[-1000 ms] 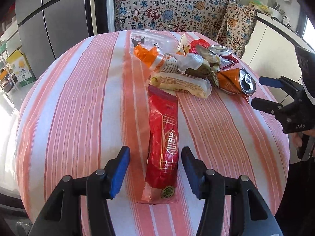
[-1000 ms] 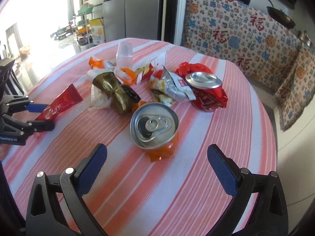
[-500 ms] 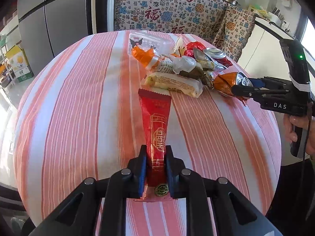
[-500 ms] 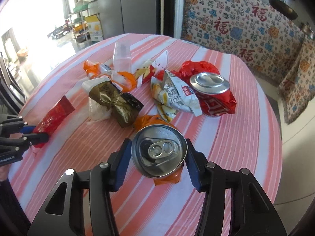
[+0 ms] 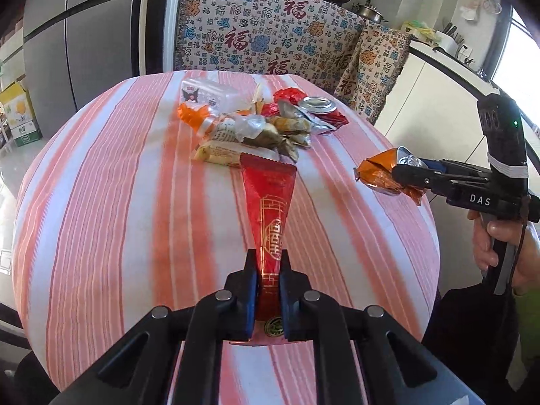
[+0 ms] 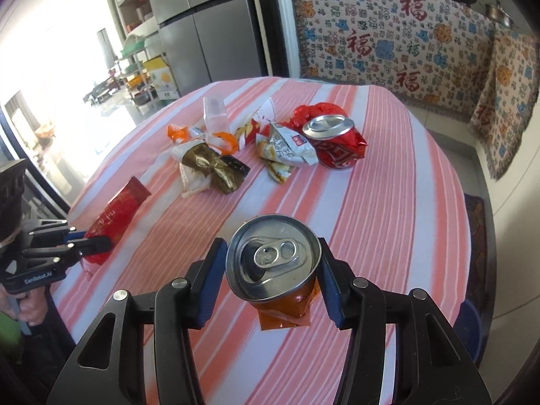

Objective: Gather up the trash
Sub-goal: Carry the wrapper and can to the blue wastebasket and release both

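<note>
The left gripper is clenched on the near end of a long red wrapper with gold print; the wrapper's far end reaches toward the litter heap in the middle of the table, and its held end is over the table's near edge. The right gripper grasps a crushed orange can, pads pressed on both of its sides, held clear above the striped cloth near the table's near edge. The can's top faces the camera, tab still attached and its mouth open; what is inside cannot be told.

Toward the far half of the table lies the rest of the litter: a second crushed can with a silver top, resting on crumpled red foil, its contents hidden; just beside it a silver-and-yellow snack bag; a dark gold wrapper on a pale one; an orange wrapper; and a clear plastic cup at the heap's far side, which looks empty. A hand grips the right tool's handle beyond the table's right edge
</note>
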Action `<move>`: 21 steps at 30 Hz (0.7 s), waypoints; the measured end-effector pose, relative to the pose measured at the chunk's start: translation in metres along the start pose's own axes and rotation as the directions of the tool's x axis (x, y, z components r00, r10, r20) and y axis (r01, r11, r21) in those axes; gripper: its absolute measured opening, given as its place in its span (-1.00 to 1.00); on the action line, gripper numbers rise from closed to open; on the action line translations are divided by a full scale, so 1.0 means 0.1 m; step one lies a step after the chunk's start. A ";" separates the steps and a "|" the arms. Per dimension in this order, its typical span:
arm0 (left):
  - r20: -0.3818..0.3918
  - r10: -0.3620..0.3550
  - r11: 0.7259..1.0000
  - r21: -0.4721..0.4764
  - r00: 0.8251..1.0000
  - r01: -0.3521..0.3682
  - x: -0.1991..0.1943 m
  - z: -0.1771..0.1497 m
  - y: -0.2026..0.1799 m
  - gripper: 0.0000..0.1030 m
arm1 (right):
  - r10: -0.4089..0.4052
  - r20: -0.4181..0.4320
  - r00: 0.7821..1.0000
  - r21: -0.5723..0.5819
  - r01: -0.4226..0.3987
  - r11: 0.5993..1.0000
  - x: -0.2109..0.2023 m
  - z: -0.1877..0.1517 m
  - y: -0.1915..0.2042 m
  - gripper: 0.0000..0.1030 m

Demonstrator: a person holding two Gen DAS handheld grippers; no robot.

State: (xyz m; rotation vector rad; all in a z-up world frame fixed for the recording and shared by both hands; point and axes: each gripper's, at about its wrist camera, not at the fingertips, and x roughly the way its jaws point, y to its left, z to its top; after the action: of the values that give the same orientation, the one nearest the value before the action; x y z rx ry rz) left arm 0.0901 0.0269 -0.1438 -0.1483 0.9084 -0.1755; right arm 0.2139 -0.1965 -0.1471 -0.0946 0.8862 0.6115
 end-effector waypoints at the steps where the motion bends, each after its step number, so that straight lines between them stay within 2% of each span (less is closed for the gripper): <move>1: 0.002 -0.009 1.000 0.007 1.000 0.009 0.01 0.01 -0.06 -0.80 | 0.000 0.002 1.000 0.009 0.000 1.000 -0.02 -0.01 -0.03 0.03; 13: -0.017 -0.114 0.987 0.113 0.993 0.115 0.31 0.24 -0.91 -0.84 | -0.062 0.052 0.997 0.120 0.056 0.991 -0.45 -0.11 -0.58 0.03; 21: -0.044 -0.208 0.957 0.198 0.977 0.212 0.62 0.43 -1.72 -0.86 | -0.197 0.069 0.978 0.263 0.173 0.949 -0.93 -0.32 -1.36 0.03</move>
State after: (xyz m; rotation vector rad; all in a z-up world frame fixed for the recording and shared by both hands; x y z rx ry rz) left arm 0.1462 -0.1516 -0.1311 -0.0537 0.8913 -0.4665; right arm 0.2207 -0.3624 -0.1208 0.0836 0.8462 0.3192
